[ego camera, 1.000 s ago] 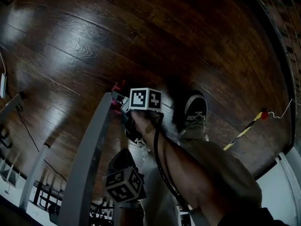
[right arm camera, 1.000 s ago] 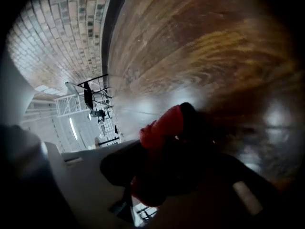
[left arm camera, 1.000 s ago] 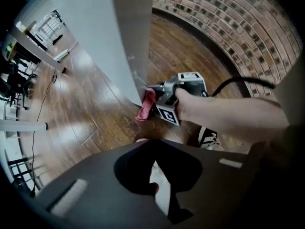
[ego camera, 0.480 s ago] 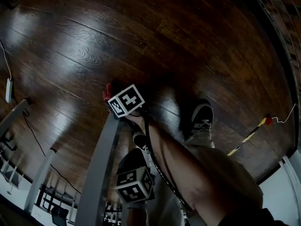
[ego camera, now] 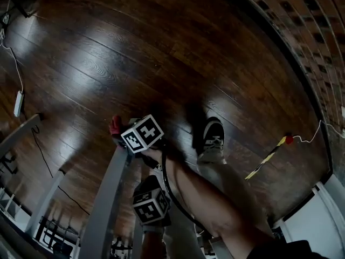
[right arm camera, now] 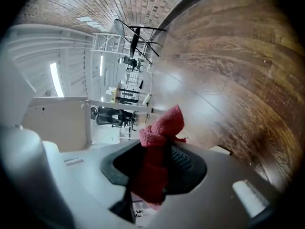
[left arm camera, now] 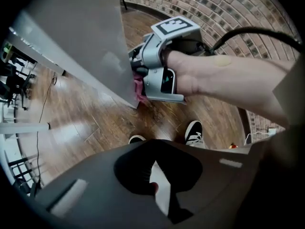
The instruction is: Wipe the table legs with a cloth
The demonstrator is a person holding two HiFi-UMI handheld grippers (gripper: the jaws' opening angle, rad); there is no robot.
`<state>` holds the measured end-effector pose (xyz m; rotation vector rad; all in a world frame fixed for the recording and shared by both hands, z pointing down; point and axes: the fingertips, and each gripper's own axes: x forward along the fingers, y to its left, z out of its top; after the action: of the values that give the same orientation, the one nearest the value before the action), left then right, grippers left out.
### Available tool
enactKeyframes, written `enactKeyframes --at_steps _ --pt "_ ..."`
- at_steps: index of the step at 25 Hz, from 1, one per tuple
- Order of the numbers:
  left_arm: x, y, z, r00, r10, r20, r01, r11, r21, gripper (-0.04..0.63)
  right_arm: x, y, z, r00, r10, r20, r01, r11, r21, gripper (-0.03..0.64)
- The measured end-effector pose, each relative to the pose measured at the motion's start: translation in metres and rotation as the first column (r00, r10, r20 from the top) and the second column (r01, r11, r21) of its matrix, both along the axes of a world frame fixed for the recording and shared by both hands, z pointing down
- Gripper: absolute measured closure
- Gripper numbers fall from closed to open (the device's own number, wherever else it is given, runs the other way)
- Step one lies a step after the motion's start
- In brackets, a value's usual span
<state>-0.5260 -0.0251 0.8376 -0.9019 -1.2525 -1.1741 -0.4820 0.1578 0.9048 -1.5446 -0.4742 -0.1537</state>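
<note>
My right gripper (ego camera: 123, 136) is shut on a red cloth (ego camera: 115, 126) and holds it against the side of a grey table leg (ego camera: 105, 198). In the right gripper view the red cloth (right arm camera: 161, 130) is bunched between the jaws of the right gripper (right arm camera: 155, 165), sticking out past the tips. The left gripper view shows the right gripper (left arm camera: 157, 73) from above, pressing the cloth (left arm camera: 138, 87) on the leg (left arm camera: 90, 42). Below it in the head view my left gripper (ego camera: 151, 207) points straight down at the floor. It is shut with nothing in it (left arm camera: 155, 187).
Dark wooden floor (ego camera: 161, 53) lies all around. The person's shoes (ego camera: 212, 139) stand just right of the leg. A yellow-black striped cable (ego camera: 267, 158) crosses the floor at the right. More grey legs (ego camera: 43, 204) and a white cable (ego camera: 16, 74) are at the left. A brick wall (ego camera: 302, 31) curves behind.
The right gripper has risen along the table leg with the red cloth and rolled, its marker cube now tilted. The left gripper has lifted a little.
</note>
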Motion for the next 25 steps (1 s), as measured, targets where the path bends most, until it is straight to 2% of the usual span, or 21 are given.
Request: enactKeyframes --at_steps 7,13,17,21,25 --pt "-0.023 -0.012 -0.106 0.999 0.041 0.036 -0.041 0.999 0.007 0.594 0.001 -0.005 -0.161 1.000 -0.005 -0.028 0.004 0.999 -0.037 0.495" --pt "-0.041 -0.011 -0.177 0.994 0.061 0.087 -0.058 0.997 -0.043 0.594 -0.006 -0.001 -0.278 0.999 0.013 -0.050 -0.018 0.996 -0.092 0.496" --pt "-0.035 -0.029 -0.229 0.994 0.074 0.075 -0.072 0.997 -0.034 0.594 -0.010 -0.006 -0.350 0.997 0.023 -0.068 -0.030 0.994 -0.108 0.495" --pt "-0.030 -0.048 -0.279 0.994 0.071 0.081 -0.069 0.997 -0.026 0.594 -0.019 -0.011 -0.400 0.995 0.084 -0.059 -0.088 0.993 -0.073 0.497" --pt "-0.024 -0.057 -0.315 0.992 0.070 0.103 -0.065 0.997 -0.052 0.594 -0.028 -0.013 -0.431 0.982 0.159 -0.104 -0.163 0.986 -0.029 0.497"
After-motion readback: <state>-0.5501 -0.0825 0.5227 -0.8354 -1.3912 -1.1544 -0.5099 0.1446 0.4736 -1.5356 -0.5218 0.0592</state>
